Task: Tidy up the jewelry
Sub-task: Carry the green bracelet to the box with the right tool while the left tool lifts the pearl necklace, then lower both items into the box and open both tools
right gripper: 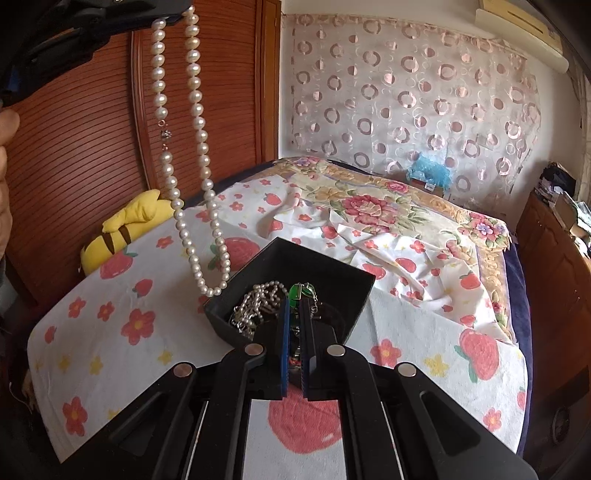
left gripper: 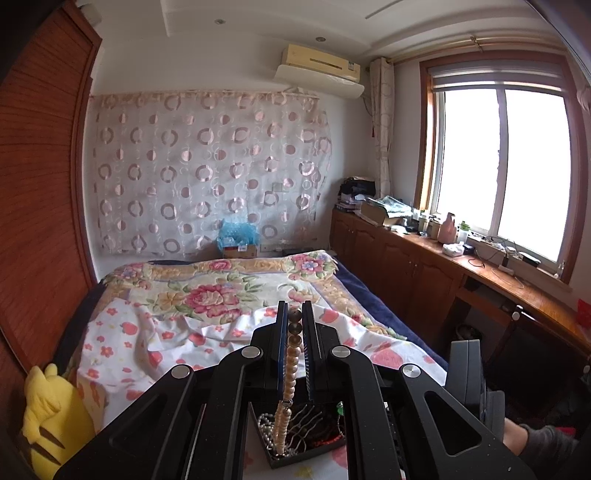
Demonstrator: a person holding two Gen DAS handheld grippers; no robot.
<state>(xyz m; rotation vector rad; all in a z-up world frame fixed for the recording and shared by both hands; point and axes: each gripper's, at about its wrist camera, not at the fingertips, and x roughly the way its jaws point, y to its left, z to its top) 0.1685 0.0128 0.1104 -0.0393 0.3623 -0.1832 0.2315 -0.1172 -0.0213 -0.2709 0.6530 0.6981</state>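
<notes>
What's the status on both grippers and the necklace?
Left gripper shut on pearl necklace, hanging clear above black tray. Right gripper nearly shut over tray, holding nothing visible. No obstruction.

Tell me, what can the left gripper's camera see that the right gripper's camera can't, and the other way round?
Only the left wrist view shows the window and the cluttered wooden counter beneath it. Only the right wrist view shows the pearl necklace at full length, dangling from the left gripper above the bed, and the green pendant by the right gripper. Both show the black tray of jewelry, the yellow plush toy and the circle-patterned curtain.
</notes>
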